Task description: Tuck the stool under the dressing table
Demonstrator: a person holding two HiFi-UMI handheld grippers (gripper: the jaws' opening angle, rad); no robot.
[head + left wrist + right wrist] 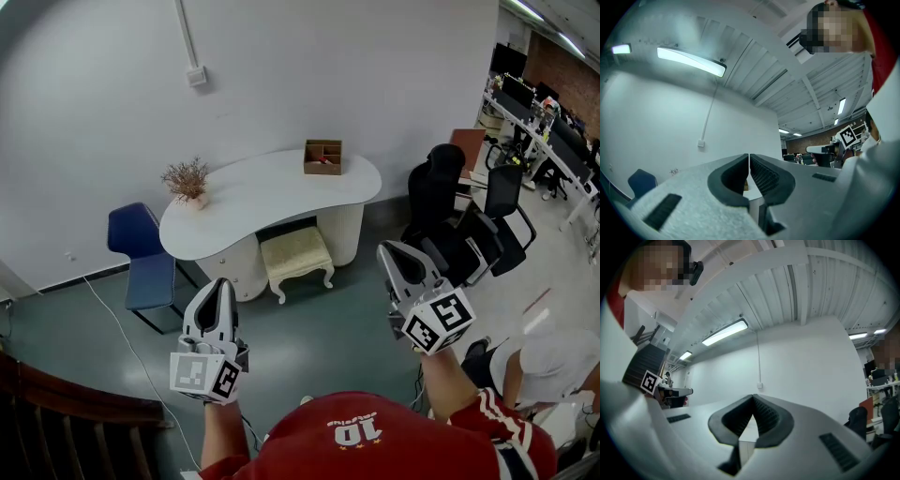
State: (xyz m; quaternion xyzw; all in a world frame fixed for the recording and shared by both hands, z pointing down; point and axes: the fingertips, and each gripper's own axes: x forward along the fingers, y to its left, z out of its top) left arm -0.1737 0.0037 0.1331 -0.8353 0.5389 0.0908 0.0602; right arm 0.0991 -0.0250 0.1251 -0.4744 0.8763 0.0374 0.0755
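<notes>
A cream upholstered stool (295, 256) stands on the floor in front of the white kidney-shaped dressing table (244, 202), its back part under the table's edge. Both grippers hang in the air well short of it, tilted slightly upward. My left gripper (221, 286) is shut and empty, left of the stool. My right gripper (396, 251) is shut and empty, to the stool's right. In the left gripper view the jaws (749, 157) meet at the tips. In the right gripper view the jaws (753, 398) also touch, with only the white wall beyond.
On the table stand a dried plant (187, 181) and a wooden organiser box (322, 157). A blue chair (142, 255) stands left of the table, black office chairs (459, 225) to the right. A white cable (122, 328) runs across the floor. Desks with monitors (548, 131) fill the far right.
</notes>
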